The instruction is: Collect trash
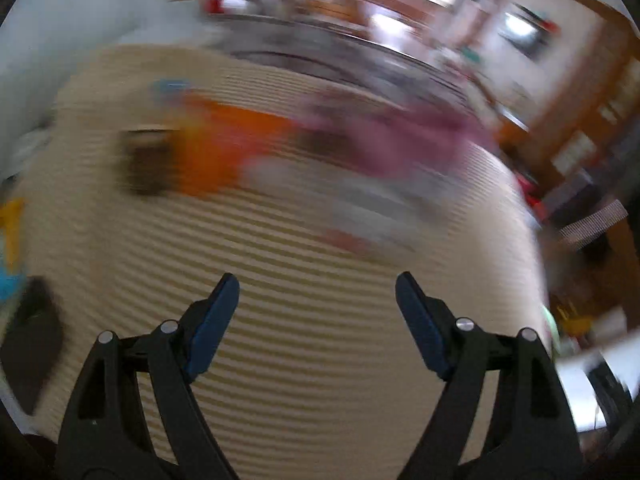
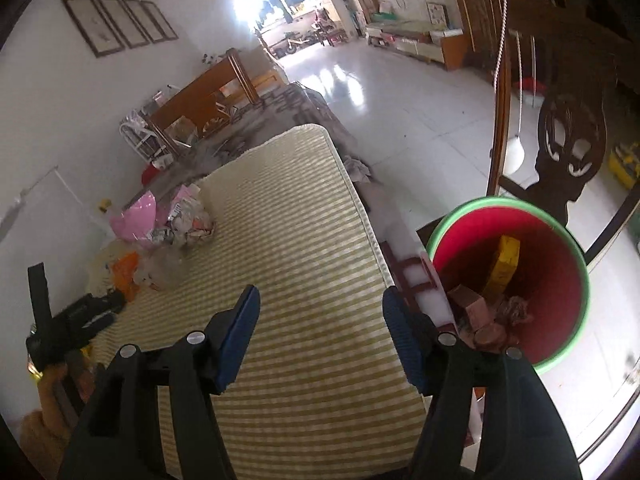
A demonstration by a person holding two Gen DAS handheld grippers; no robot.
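While a striped mat (image 2: 296, 264) lies spread below both grippers, the remaining trash is seen heaped at its far left edge. At the extreme left of the right wrist view, the left gripper (image 2: 80, 316) is caught as a dark shape low beside that heap, just short of an orange wrapper (image 2: 126, 270) and a clear plastic bag (image 2: 168, 264). Further along the edge, a pink bag (image 2: 138, 216) and crumpled printed wrappers (image 2: 192, 226) are piled together. Through the left wrist camera the same litter is rendered only as streaks, an orange blur (image 1: 224, 148) and a pink blur (image 1: 400, 140) lying ahead of and above the left gripper (image 1: 316, 284), whose jaws are spread wide with nothing between them. The long axis of any single piece cannot be told through the blur.

At centre, the right gripper (image 2: 318, 300) is held over bare mat, its jaws parted and empty. To the right, off the mat's edge, a red bin (image 2: 560, 280) with a green rim is seen already holding a yellow box (image 2: 506, 260) and brown scraps (image 2: 480, 316).

The left hand is judged the nearer to the heap, with the litter lying forward of its jaws; the right is judged the nearer to the bin, well apart from the pile.
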